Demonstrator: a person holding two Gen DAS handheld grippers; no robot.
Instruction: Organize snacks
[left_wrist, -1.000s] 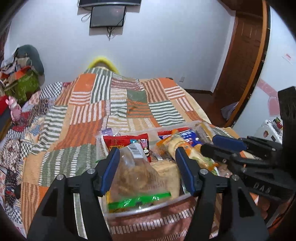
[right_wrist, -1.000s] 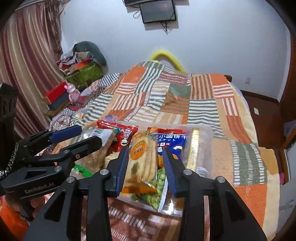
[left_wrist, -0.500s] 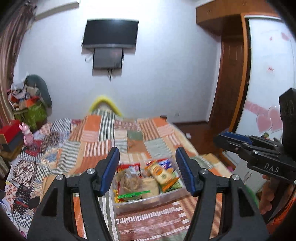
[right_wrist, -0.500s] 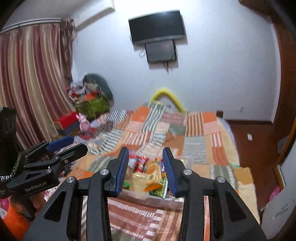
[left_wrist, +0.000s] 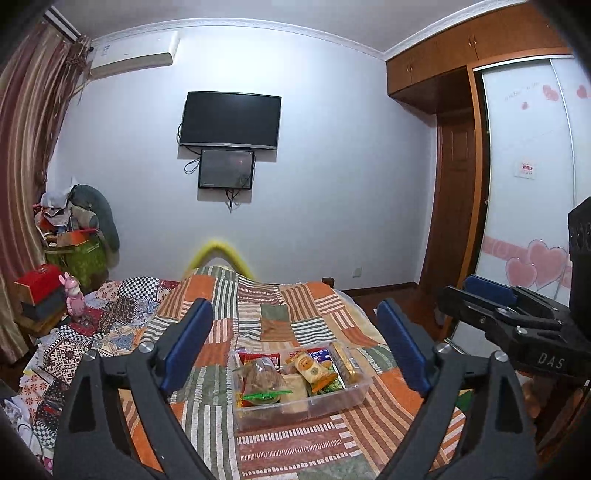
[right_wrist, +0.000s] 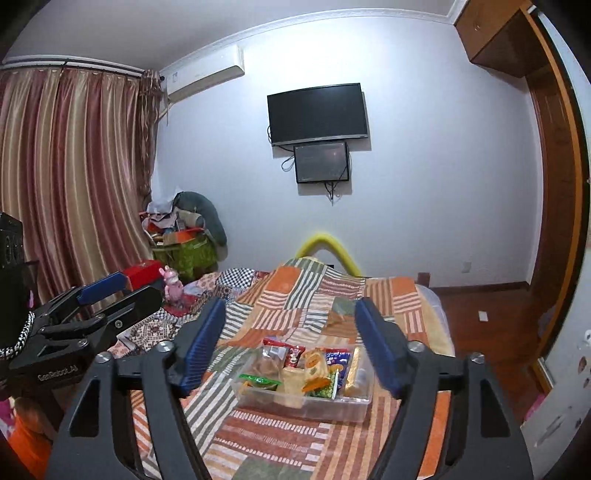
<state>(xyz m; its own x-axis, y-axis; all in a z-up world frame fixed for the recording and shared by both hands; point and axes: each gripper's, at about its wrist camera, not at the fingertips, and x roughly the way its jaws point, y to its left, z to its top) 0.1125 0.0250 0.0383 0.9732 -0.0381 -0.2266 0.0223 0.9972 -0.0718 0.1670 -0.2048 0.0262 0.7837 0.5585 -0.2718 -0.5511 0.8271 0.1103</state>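
Hovering apart and empty, both claws face the snack bin on the quilt.

Black hand-held gripper frames, blue pads, silver screws; white "DAS", "GenRobot.AI" lettering.

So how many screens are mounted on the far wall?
2: a large dark television high on the wall, and a smaller monitor directly below it, touching its lower edge. None looks hidden.
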